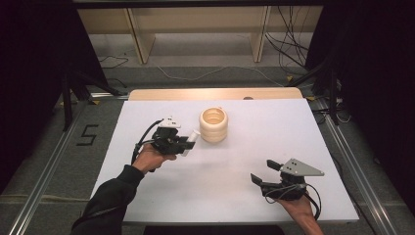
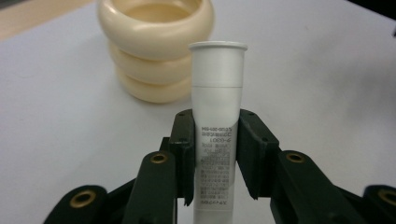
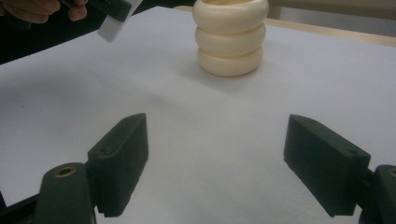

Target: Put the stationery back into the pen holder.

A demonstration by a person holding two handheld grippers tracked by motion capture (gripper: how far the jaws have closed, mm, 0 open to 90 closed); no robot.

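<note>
A white plastic tube (image 2: 217, 121) with small printed text is clamped between the jaws of my left gripper (image 2: 215, 144), its rimmed open end pointing away from the camera. From above, the left gripper (image 1: 188, 142) hovers just left of a cream ribbed cup (image 1: 213, 125) shaped like three stacked rings, and the tube (image 1: 192, 140) sticks out toward it. The cup (image 2: 156, 44) stands upright on the white table sheet (image 1: 254, 147). My right gripper (image 1: 262, 172) rests near the front right, jaws wide apart with nothing between them. From its camera the cup (image 3: 230, 37) stands ahead.
A wooden strip (image 1: 215, 93) runs along the table's far edge. Behind it, cables (image 1: 288, 44) lie on the floor near a shelf frame (image 1: 142, 39). Metal rails (image 1: 359, 181) flank the table on both sides.
</note>
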